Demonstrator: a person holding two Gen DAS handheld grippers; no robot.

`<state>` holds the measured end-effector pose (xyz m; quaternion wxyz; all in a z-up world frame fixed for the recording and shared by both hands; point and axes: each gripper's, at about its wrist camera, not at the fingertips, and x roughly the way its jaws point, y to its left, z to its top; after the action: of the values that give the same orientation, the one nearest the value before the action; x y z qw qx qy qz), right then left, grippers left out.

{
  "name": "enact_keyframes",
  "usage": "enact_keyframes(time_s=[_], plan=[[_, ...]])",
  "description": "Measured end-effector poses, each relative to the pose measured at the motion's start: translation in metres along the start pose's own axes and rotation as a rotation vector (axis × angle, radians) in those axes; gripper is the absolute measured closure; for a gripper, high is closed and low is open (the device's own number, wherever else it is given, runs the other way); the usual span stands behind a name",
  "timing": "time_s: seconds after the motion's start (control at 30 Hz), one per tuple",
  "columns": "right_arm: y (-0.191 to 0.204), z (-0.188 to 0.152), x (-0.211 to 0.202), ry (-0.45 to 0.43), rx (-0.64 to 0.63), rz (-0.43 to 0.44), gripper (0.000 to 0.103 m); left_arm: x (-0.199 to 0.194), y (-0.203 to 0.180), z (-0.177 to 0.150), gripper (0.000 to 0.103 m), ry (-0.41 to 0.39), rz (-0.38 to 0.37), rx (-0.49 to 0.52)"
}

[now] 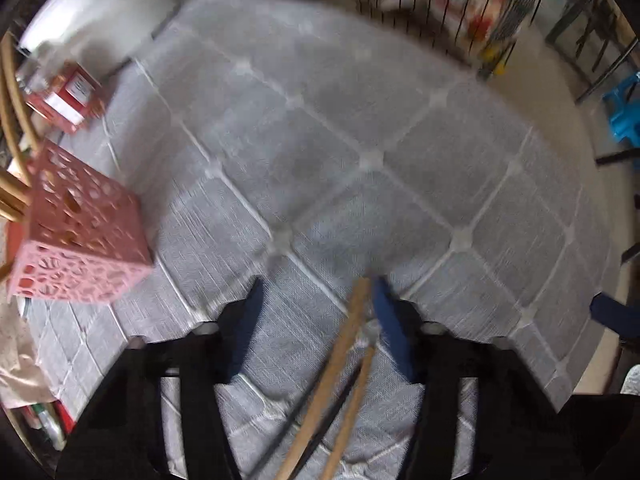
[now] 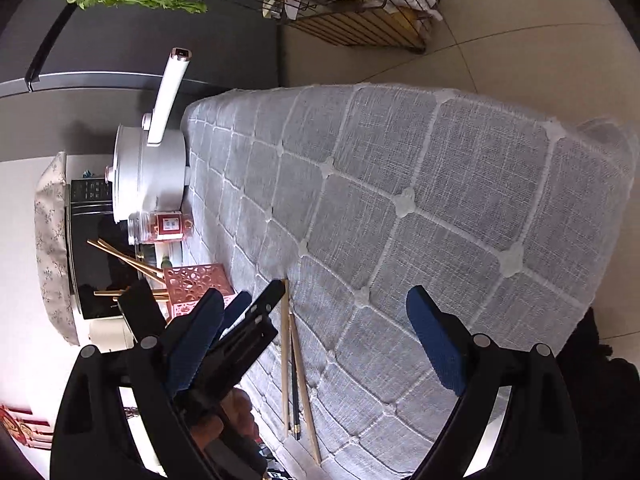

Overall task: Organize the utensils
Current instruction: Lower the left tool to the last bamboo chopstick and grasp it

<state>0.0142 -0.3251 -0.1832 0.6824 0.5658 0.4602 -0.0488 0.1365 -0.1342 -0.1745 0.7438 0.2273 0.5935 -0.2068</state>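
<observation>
Two wooden chopsticks (image 1: 340,364) between parted fingers of left gripper (image 1: 318,300), right gripper (image 2: 316,296) fingers wide, empty, jar (image 2: 160,226) label unreadable

Black plastic left gripper (image 1: 318,292), right gripper (image 2: 316,320), blue pads (image 2: 436,340), round silver screws

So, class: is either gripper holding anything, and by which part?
Nothing is held yet. The left gripper straddles the chopsticks near one end, pads not pressing; the right gripper is open, empty.
</observation>
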Motion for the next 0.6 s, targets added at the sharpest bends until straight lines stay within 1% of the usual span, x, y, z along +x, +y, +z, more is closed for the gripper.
enact_keyframes(time_s=[0.07,0.1,0.13,0.17,0.2,0.23,0.27,0.3,0.33,0.37,0.4,0.47,0.5,0.57,0.6], plan=[[-0.003,0.000,0.005,0.020,0.006,-0.007,0.013,0.004,0.001,-0.001,0.057,-0.001,-0.004,-0.009],[-0.004,-0.001,0.007,0.026,0.010,-0.011,0.013,0.008,0.005,-0.002,0.053,-0.003,-0.028,-0.021],[-0.005,-0.001,0.008,0.029,0.011,-0.017,0.013,0.011,0.009,-0.004,0.036,-0.002,-0.024,-0.027],[-0.005,-0.002,0.010,0.031,0.008,-0.026,0.013,0.016,0.016,-0.007,0.028,0.003,-0.005,-0.040],[-0.005,-0.002,0.012,0.032,0.005,-0.033,0.013,0.020,0.020,-0.008,0.021,0.004,-0.011,-0.053],[-0.005,-0.003,0.014,0.033,0.002,-0.043,0.013,0.024,0.026,-0.009,0.025,-0.001,-0.058,-0.070],[-0.004,-0.004,0.016,0.031,0.001,-0.050,0.013,0.025,0.028,-0.011,0.028,-0.009,-0.079,-0.077],[-0.003,-0.005,0.019,0.030,-0.008,-0.058,0.013,0.024,0.029,-0.012,0.043,-0.028,-0.077,-0.068],[-0.001,-0.005,0.021,0.030,-0.017,-0.065,0.013,0.022,0.027,-0.012,0.067,-0.039,-0.110,-0.058],[0.000,-0.006,0.024,0.030,-0.024,-0.073,0.013,0.021,0.026,-0.013,0.089,-0.039,-0.125,-0.056],[0.002,-0.007,0.026,0.029,-0.026,-0.080,0.013,0.021,0.026,-0.014,0.096,-0.036,-0.112,-0.059],[0.005,-0.012,0.031,0.033,-0.029,-0.084,0.013,0.019,0.029,-0.020,0.096,-0.060,-0.123,-0.078],[0.008,-0.016,0.034,0.037,-0.039,-0.087,0.013,0.014,0.034,-0.028,0.097,-0.086,-0.135,-0.100],[0.027,-0.032,0.046,0.052,-0.147,-0.146,0.013,0.001,0.042,-0.040,0.097,-0.126,-0.154,-0.129],[0.038,-0.044,0.052,0.048,-0.224,-0.193,0.013,-0.011,0.049,-0.053,0.097,-0.166,-0.166,-0.147]])
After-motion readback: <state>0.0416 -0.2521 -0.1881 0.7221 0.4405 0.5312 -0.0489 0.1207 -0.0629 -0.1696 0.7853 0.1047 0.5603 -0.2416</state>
